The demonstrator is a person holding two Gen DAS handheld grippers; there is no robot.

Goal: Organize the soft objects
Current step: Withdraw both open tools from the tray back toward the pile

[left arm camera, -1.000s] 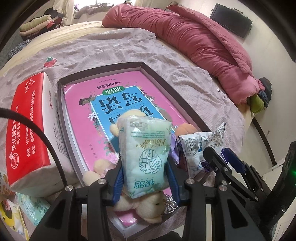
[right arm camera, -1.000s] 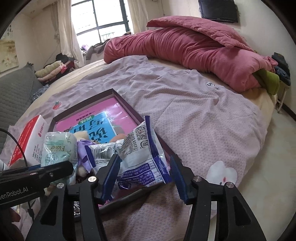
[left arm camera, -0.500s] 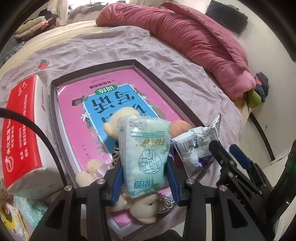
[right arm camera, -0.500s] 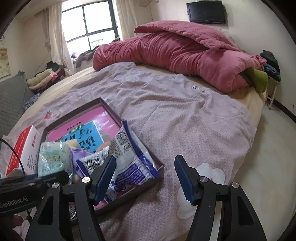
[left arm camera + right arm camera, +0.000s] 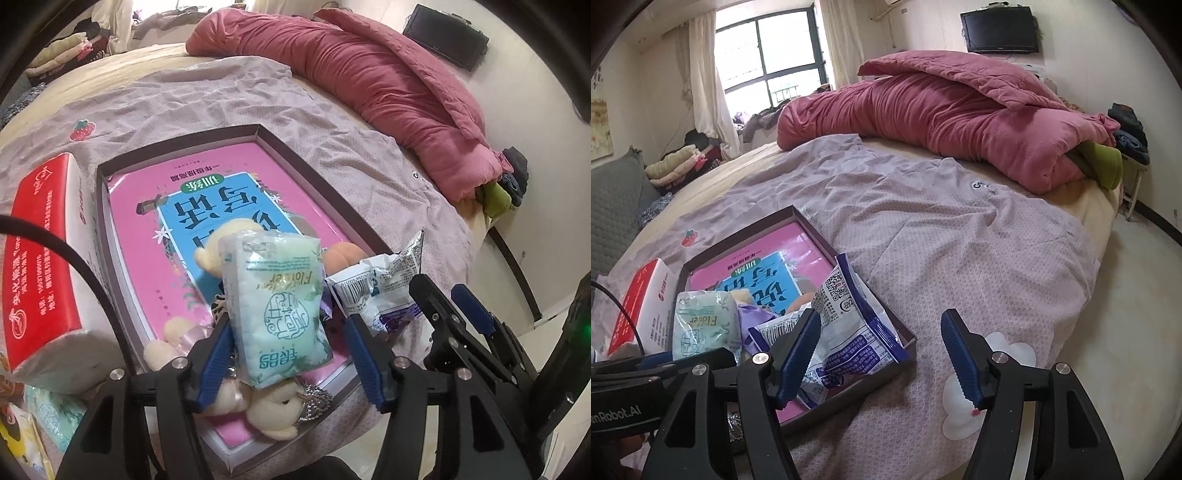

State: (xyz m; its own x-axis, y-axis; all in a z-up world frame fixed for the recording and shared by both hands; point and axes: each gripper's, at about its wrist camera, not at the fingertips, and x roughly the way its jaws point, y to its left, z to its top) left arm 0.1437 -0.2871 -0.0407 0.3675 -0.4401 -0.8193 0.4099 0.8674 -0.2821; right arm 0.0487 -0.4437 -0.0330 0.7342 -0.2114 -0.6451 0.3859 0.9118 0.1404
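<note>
A shallow dark box (image 5: 110,236) on the bed holds a pink and blue book (image 5: 155,221), yellow plush toys (image 5: 269,406) and a crumpled white and purple snack bag (image 5: 380,291). My left gripper (image 5: 286,339) stands open around a pale green tissue pack (image 5: 277,310) that rests upright on the plush toys. In the right wrist view, my right gripper (image 5: 882,347) is open and empty, pulled back from the snack bag (image 5: 846,325), which lies in the box's near corner (image 5: 905,350). The tissue pack (image 5: 701,325) shows at left.
A red and white tissue box (image 5: 44,258) lies left of the dark box. A rolled pink quilt (image 5: 942,118) lies across the far side of the bed. Folded clothes (image 5: 1126,125) sit at the right. More small packs (image 5: 40,417) lie at lower left.
My right gripper has let go of the snack bag, opened wide and drawn back. My left gripper has opened off the tissue pack, which stays standing on the plush toys.
</note>
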